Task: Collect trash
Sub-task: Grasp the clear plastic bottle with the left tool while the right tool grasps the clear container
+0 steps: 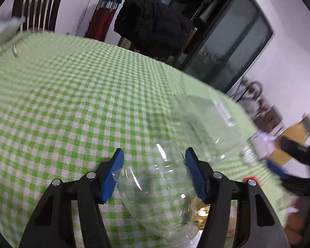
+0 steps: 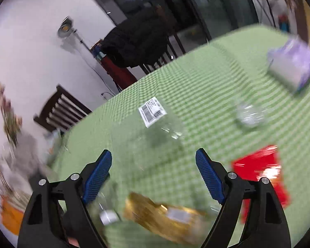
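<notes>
Closing on a clear plastic bottle (image 1: 159, 194), the left gripper (image 1: 155, 165) had its blue pads against the bottle's sides above the green checked tablecloth (image 1: 72, 103); this looked like the pick-up step; the right gripper (image 2: 153, 165) stood open and empty over a gold wrapper (image 2: 165, 217), beside a red packet (image 2: 260, 175); next, I judged, a firm hold, then a lift toward the bin.

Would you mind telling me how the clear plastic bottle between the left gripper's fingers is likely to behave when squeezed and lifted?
The clear plastic bottle looks empty, so probably light. Its thin walls may dent under the left gripper. Its smooth, round body could slip or roll on the checked tablecloth if released.
</notes>
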The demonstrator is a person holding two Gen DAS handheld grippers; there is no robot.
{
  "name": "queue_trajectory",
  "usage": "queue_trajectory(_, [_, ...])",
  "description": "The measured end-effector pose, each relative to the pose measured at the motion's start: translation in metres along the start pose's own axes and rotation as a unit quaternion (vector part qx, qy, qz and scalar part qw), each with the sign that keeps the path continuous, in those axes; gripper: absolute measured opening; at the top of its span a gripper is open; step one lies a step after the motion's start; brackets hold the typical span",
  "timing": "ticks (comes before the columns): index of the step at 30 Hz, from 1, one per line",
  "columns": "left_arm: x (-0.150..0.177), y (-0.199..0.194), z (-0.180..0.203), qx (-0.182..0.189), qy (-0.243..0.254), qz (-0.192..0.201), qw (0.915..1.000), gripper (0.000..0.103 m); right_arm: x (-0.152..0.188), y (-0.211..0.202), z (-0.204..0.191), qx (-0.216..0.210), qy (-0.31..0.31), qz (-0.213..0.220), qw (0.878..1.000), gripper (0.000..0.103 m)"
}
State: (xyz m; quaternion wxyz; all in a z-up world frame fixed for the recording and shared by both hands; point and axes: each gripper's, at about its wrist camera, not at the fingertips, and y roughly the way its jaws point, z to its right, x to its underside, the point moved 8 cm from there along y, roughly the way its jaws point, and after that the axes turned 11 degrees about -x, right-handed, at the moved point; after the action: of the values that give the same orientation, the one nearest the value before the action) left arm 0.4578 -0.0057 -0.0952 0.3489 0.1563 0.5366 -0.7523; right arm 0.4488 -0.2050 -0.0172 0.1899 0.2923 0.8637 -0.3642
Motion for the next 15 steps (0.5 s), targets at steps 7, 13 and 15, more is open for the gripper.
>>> queue_trajectory(7, [-0.002, 0.003, -0.022, 0.012, -0.041, -0.019, 0.9989, 0.059, 0.003, 0.051, 0.012, 0.019, 0.084, -0.024, 0.996, 0.079])
queue_trajectory(13, [-0.008, -0.004, -0.034, -0.006, -0.044, -0.003, 0.999, 0.059, -0.003, 0.059, 0.012, -0.035, 0.106, -0.019, 0.994, 0.039])
queue_trajectory(15, [-0.013, -0.008, -0.037, -0.005, -0.053, 0.011, 0.9985, 0.059, -0.005, 0.057, 0.005, -0.036, 0.095, -0.021, 0.995, 0.034])
